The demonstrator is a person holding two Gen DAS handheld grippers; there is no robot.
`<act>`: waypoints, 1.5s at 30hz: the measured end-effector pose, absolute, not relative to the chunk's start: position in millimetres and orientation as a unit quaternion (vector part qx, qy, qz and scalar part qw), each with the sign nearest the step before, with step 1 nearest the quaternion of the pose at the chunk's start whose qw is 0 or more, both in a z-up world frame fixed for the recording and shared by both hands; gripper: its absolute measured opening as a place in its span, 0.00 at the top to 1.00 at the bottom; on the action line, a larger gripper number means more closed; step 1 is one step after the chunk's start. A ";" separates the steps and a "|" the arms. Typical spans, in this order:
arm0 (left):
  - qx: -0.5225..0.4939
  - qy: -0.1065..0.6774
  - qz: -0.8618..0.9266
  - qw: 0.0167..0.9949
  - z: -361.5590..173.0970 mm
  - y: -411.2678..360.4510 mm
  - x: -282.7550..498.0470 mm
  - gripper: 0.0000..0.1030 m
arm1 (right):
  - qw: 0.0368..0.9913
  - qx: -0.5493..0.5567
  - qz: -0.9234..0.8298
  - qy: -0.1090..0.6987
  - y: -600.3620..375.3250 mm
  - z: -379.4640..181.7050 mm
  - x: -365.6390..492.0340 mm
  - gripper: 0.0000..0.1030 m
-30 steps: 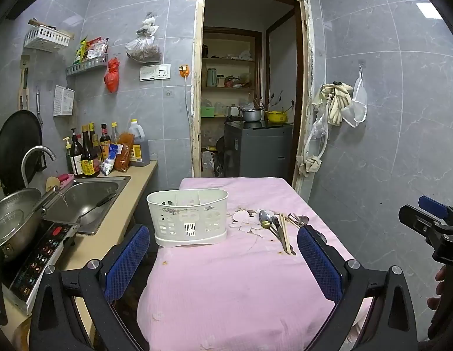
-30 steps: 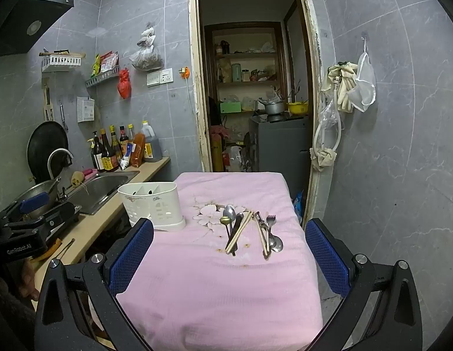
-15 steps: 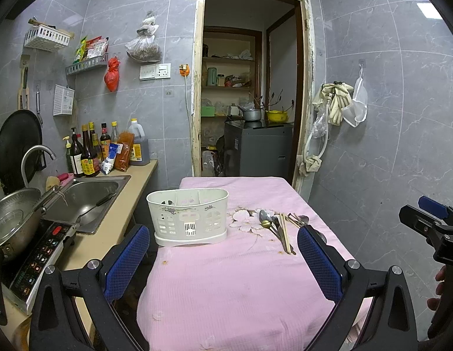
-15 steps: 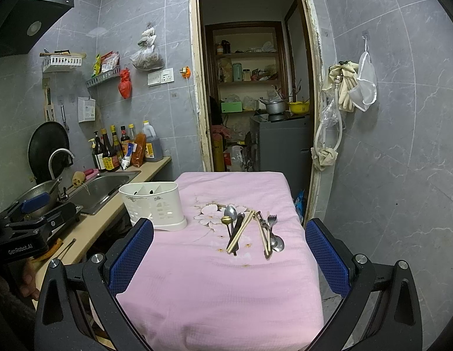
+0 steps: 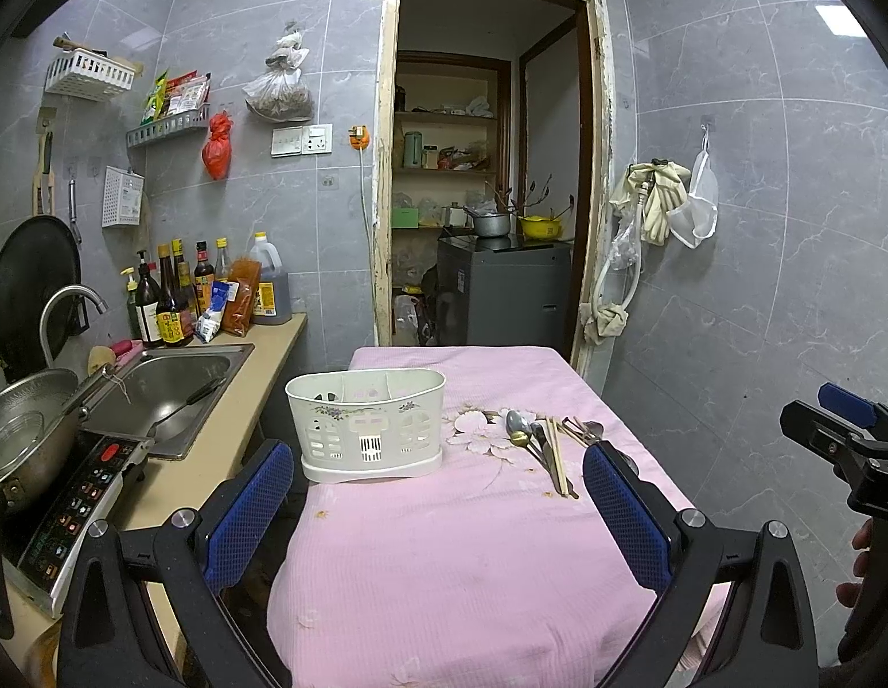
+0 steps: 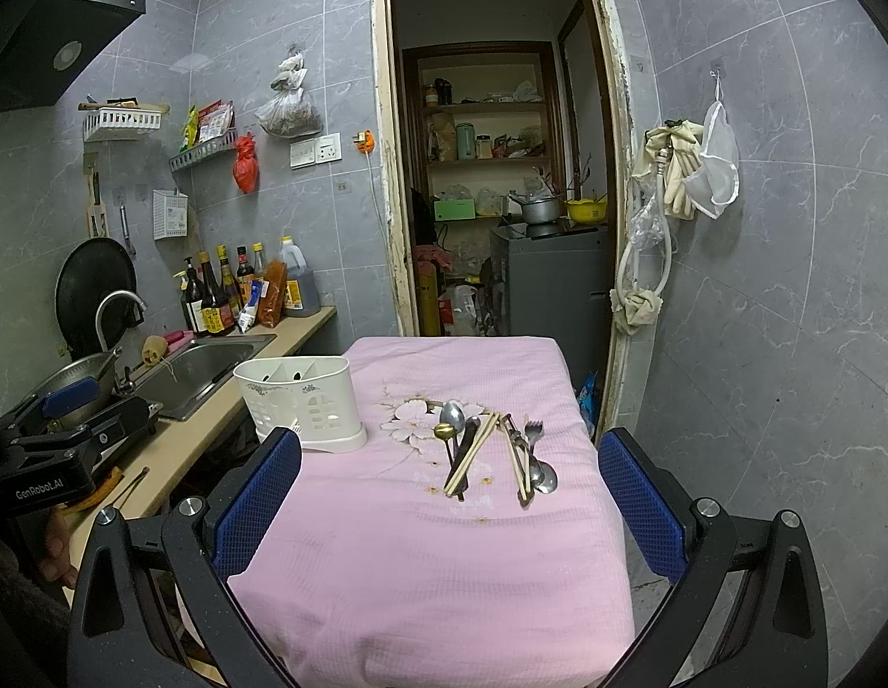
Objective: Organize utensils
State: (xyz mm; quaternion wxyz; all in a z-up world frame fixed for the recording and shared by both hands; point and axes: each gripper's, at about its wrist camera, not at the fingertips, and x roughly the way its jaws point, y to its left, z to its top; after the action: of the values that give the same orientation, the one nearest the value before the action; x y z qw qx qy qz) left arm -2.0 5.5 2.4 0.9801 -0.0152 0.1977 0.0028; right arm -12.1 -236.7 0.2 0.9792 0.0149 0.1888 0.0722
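Observation:
A white plastic utensil caddy (image 5: pixel 366 430) with divided compartments stands on the left part of the pink-clothed table (image 5: pixel 455 544); it also shows in the right wrist view (image 6: pixel 303 401). A loose pile of spoons, chopsticks and a fork (image 6: pixel 490 453) lies on the cloth to its right, also in the left wrist view (image 5: pixel 544 438). My left gripper (image 5: pixel 438 493) is open and empty, held back above the table's near end. My right gripper (image 6: pixel 450 487) is open and empty, also short of the utensils.
A counter (image 5: pixel 226 430) with a sink (image 5: pixel 163 390), a pot (image 5: pixel 25 436), an induction hob and bottles (image 5: pixel 180 298) runs along the left. An open doorway (image 5: pixel 484 200) lies behind the table. A tiled wall with hanging gloves (image 5: pixel 656 206) is at right.

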 end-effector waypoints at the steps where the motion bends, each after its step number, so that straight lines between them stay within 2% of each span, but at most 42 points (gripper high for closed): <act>1: -0.015 0.198 0.003 0.980 2.3 5.4 -1.9 0.01 | 0.979 0.014 0.072 0.188 -236.8 0.4 -12.3 0.01; 45: -0.015 0.199 0.002 0.980 -4.0 3.1 0.8 0.01 | 0.979 0.014 0.072 0.189 -232.7 -1.0 -11.9 0.01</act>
State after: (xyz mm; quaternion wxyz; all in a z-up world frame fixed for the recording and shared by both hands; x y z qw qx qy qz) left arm 0.8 3.1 -4.0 0.9799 -0.0153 0.1989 0.0019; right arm -11.9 -232.7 -1.0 0.9792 0.0143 0.1890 0.0721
